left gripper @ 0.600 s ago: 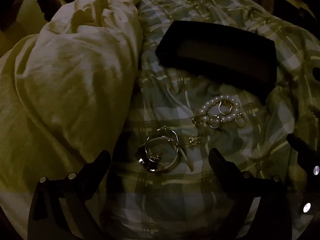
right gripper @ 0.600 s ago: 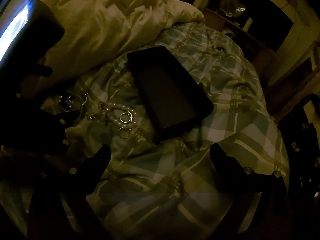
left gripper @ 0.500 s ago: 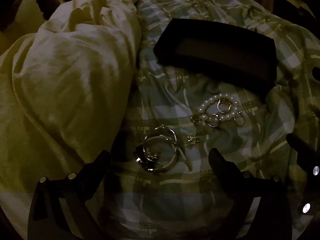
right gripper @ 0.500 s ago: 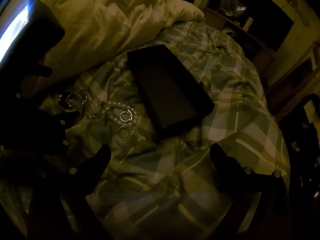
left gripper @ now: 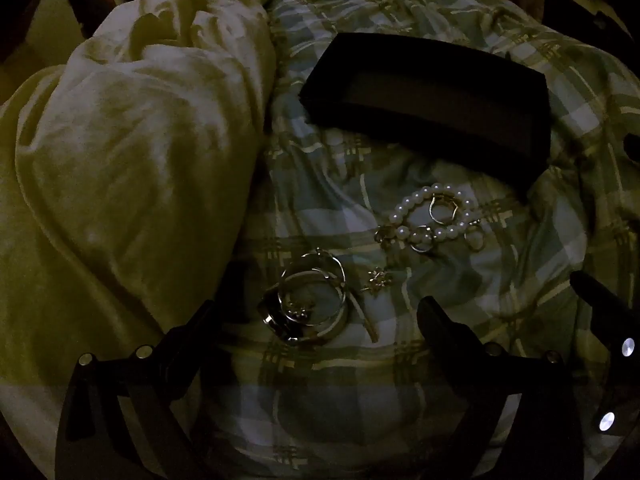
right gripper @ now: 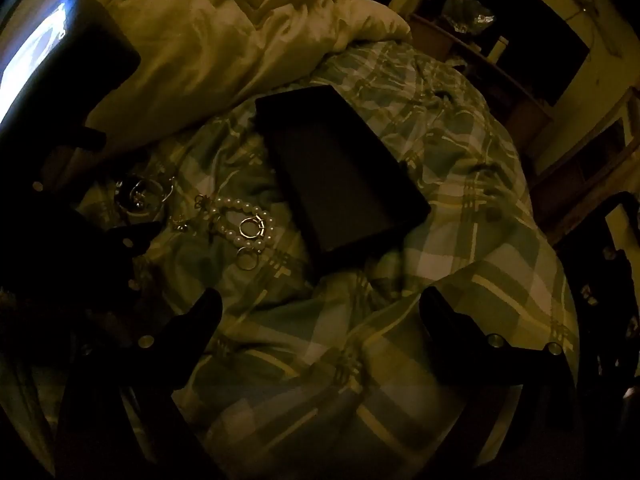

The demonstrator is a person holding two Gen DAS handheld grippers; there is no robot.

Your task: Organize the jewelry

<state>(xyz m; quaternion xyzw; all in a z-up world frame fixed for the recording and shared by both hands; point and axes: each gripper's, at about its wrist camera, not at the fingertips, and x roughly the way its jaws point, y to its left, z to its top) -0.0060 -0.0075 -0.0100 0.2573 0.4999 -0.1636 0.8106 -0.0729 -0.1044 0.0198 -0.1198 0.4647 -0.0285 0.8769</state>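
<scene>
A black open jewelry box (left gripper: 432,96) lies on a plaid bed cover (left gripper: 320,208); it also shows in the right wrist view (right gripper: 340,176). A pearl bracelet (left gripper: 436,216) with rings around it lies in front of the box, and shows too in the right wrist view (right gripper: 244,220). Silver bangles (left gripper: 312,300) lie just ahead of my open, empty left gripper (left gripper: 316,320). A small charm (left gripper: 378,280) lies beside them. My right gripper (right gripper: 320,312) is open and empty, above bare cover near the box's front end.
A bunched cream duvet (left gripper: 132,152) rises at the left of the jewelry. A lit screen (right gripper: 36,52) sits on the left gripper unit in the right wrist view. Dark shelving (right gripper: 520,52) stands beyond the bed. The scene is dim.
My left gripper has drifted slightly; the bangles sit a touch lower and further left in view. The right wrist view is almost unchanged. Both grippers stay open.
</scene>
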